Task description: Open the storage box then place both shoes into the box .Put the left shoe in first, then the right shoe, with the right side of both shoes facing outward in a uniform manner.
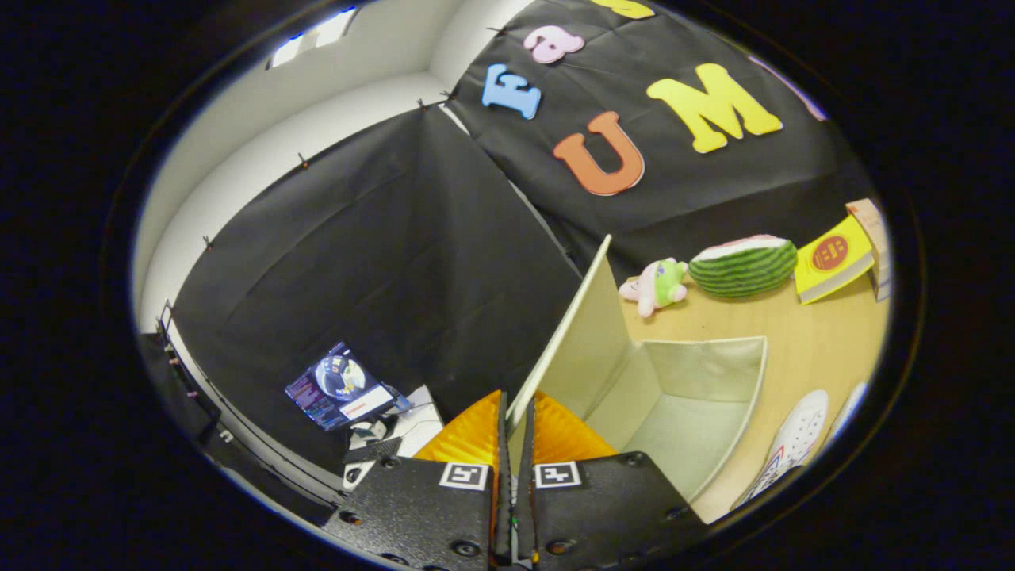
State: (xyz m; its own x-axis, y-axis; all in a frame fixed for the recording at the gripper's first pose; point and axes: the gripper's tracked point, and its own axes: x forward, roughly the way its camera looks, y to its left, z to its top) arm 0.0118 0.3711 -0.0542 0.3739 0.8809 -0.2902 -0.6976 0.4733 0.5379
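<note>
Black cloth walls close off the booth beyond our tongs, with a wooden tabletop point(801, 349) running off to their right. On it, just right of the fingers, sits the storage box point(714, 412), open and with nothing inside as far as we can see. Its lid point(579, 333) stands raised on edge, and our tongs point(515, 436) are pressed together on the lid's near edge, both fingers pinching it. One white shoe point(793, 440) lies on the table just right of the box, with the edge of a second shoe point(848, 408) beside it; we cannot tell which is left or right.

Further beyond the box: a watermelon toy point(744, 266), a yellow book point(831, 258), a small plush toy point(656, 285). Off to the left of the fingers, lower down, a tablet screen point(339, 386) on a stand.

Risks, as we judge them: the grip is on a thin edge, so the lid could slip out and drop shut over the box. Pulling the lid too hard could drag or tip the light box toward the shoes. Let go too soon and the lid may swing back. Picking the wrong shoe first is likely, since the sides are hard to read from here.
</note>
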